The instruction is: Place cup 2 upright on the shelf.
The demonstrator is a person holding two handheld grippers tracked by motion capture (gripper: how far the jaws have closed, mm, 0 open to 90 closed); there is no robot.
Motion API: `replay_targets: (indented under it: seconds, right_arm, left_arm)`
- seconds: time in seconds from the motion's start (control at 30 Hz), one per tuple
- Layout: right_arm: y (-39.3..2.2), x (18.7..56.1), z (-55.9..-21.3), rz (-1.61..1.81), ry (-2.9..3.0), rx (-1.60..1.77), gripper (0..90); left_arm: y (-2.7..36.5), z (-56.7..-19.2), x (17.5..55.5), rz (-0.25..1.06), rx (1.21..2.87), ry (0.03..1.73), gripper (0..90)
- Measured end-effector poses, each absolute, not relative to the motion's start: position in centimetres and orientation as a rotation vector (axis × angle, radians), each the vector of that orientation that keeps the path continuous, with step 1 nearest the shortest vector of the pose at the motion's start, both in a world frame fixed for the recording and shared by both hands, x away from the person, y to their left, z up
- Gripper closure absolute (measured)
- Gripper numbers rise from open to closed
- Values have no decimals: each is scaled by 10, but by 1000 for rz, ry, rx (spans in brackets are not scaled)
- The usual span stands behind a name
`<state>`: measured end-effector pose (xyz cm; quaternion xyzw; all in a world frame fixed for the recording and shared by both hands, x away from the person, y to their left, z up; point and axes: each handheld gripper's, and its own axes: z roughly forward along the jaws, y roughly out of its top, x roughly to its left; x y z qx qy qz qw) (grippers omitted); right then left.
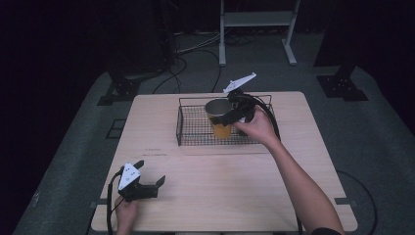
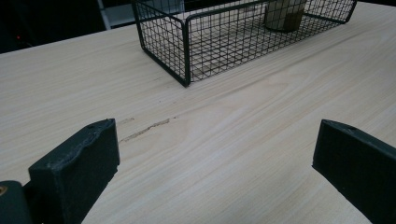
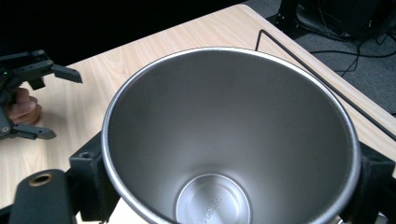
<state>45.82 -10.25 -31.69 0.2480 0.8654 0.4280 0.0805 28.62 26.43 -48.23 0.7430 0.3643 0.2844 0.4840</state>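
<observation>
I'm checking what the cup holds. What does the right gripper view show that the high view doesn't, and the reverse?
Right gripper view alone: the bare steel inside of the orange-sided metal cup, nothing in it, with stamped lettering on its bottom.

High view alone: the cup's orange side, standing inside the black wire basket, and the person's right hand behind the right gripper.

Both: the light wooden table, the cup clamped between black fingers, and the left gripper open near the table's edge.

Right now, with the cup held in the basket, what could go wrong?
1. The right gripper clamps the metal cup just below its rim; the smooth, tapered wall might slip through the jaws.
2. The cup sits inside the wire basket; moved sideways, it may catch the basket's wall and drag it.
3. The left gripper rests open, far from the basket, so it cannot steady it.
</observation>
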Motion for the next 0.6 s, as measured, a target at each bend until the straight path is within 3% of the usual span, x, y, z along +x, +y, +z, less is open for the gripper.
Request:
replay_targets:
  seconds: [0.6]
  right_arm:
    - [-96, 484, -314, 1294, 2563, 793, 127]
  left_arm:
    - [265, -482, 286, 693, 1813, 885, 0]
